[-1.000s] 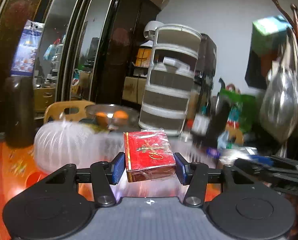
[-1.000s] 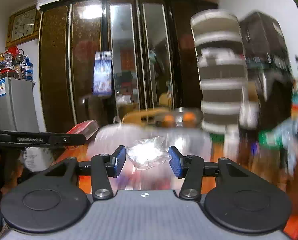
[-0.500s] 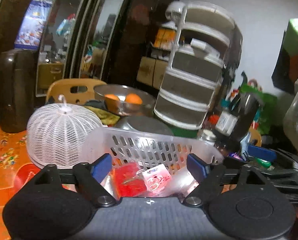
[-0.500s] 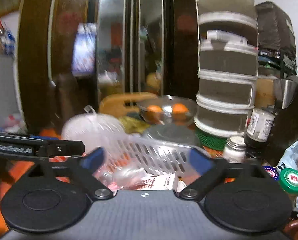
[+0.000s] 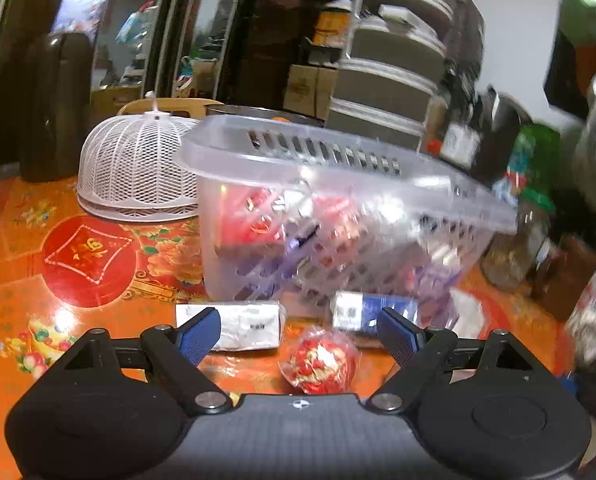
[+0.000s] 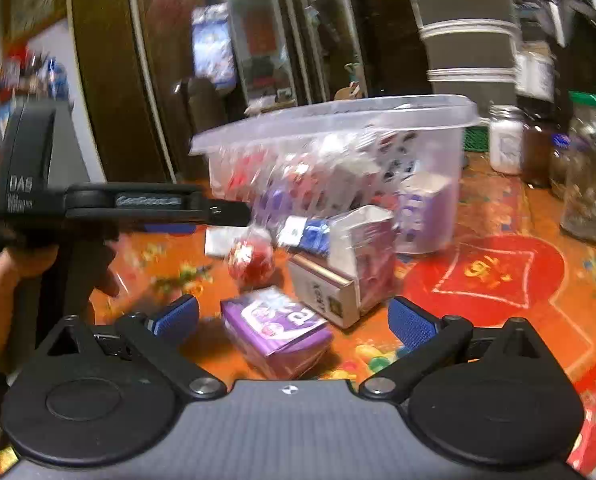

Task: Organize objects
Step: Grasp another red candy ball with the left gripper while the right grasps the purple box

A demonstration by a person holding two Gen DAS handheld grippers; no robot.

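Partway done, I'd say. Basket (image 5: 338, 184) already holds several packs. On the table in front of it: red ball (image 5: 318, 360), white pack (image 5: 250, 326), blue pack (image 5: 362, 314), purple box (image 6: 278, 332), wrapped carton (image 6: 350, 264). Left gripper (image 5: 298, 334) and right gripper (image 6: 294, 320) both wide, holding nothing.

Both wrist cameras look slightly downward, close over the table (image 5: 78, 240); both share the clear basket (image 6: 338, 116).

Dim warm indoor light, glare on the glossy tabletop (image 5: 62, 316), motion blur across the basket (image 5: 338, 216), fisheye-bent edges
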